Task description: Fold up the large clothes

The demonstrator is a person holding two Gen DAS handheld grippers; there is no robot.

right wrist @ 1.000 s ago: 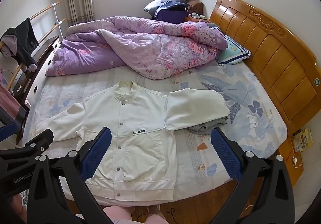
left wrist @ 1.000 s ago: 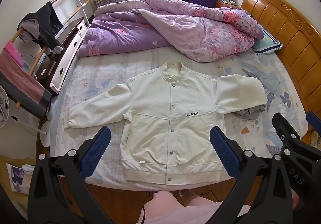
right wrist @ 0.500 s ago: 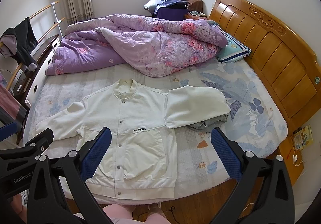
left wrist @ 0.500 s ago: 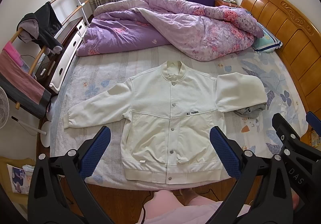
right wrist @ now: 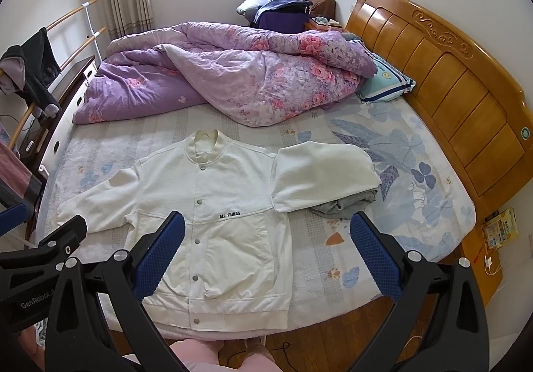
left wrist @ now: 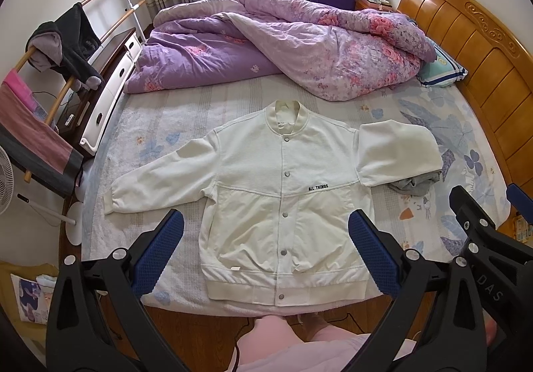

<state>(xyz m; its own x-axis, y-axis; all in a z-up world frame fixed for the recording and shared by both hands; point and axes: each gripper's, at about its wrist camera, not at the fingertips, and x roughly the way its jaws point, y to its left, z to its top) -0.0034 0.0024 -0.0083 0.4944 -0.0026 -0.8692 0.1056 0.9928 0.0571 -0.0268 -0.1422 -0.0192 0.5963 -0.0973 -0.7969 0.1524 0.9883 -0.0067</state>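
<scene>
White waffle-knit cotton makes up the snap-front bomber jacket (left wrist: pixel 283 192), which lies face up and buttoned on the bed (left wrist: pixel 233 99) with the pale floral sheet; its long axis runs from the near edge of the bed toward the far edge, ribbed hem at the near edge, collar pointing away toward the rumpled purple floral quilt (left wrist: pixel 283 42) heaped across the far half; small black lettering reads "ALL THINGS" on the chest. One sleeve stretches flat toward the bed's left edge, angled slightly back toward the near edge; the other is folded short toward the headboard side, its end lying over a crumpled grey garment (right wrist: pixel 346 203). A carved orange wooden headboard (right wrist: pixel 443 72) closes the right end of the bed, with a teal pillow (right wrist: pixel 386 84) just beside the quilt. The left tongs (left wrist: pixel 266 250) hang above the near edge with blue pads spread wide apart, gripping nothing; the right tongs (right wrist: pixel 267 252) hover likewise, parted wide and empty, over the jacket's hem side.
</scene>
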